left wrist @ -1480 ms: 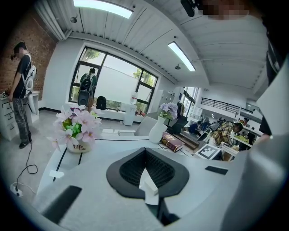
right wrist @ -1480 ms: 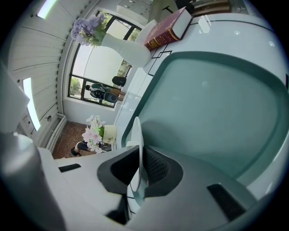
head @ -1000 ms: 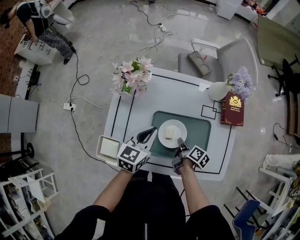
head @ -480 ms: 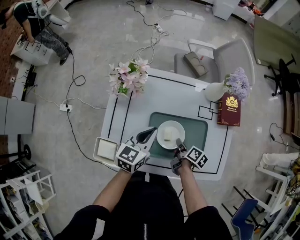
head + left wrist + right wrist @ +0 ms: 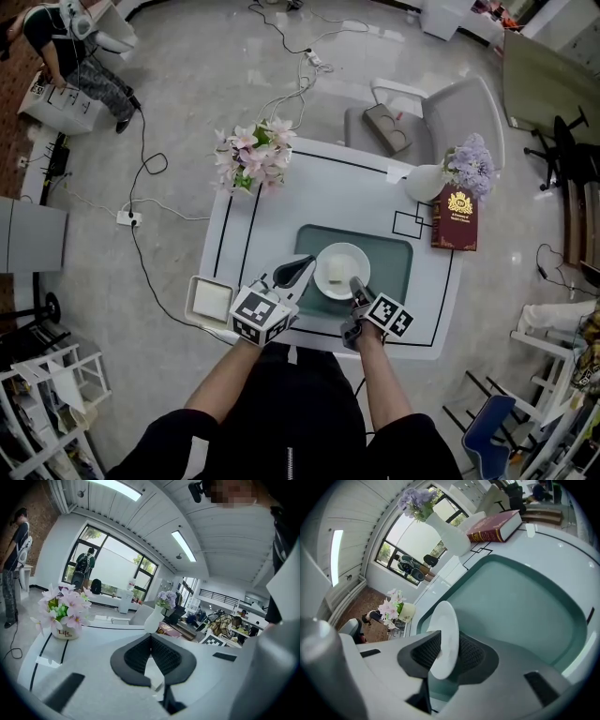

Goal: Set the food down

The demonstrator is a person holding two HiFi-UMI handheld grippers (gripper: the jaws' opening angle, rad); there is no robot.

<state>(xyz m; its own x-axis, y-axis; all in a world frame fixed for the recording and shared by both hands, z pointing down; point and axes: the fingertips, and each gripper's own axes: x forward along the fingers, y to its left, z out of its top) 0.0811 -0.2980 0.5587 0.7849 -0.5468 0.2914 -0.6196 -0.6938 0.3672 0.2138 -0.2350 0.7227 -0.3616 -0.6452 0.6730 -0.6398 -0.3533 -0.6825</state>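
1. Right gripper view: the right gripper [image 5: 449,643] has its jaws opening, with the near rim of the white plate [image 5: 446,616] standing between them.
2. Head view: the plate sits on the teal placemat [image 5: 394,272] and carries a pale block of food [image 5: 335,274] (too small to identify).
3. Left gripper view: the left gripper [image 5: 151,637] has its jaws pressed together on nothing.

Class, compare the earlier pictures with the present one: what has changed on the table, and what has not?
The right tongs are opening and letting go of the plate, whose rim stands between them on the teal mat. The left tongs stay shut and empty; food, flowers and book have not moved.
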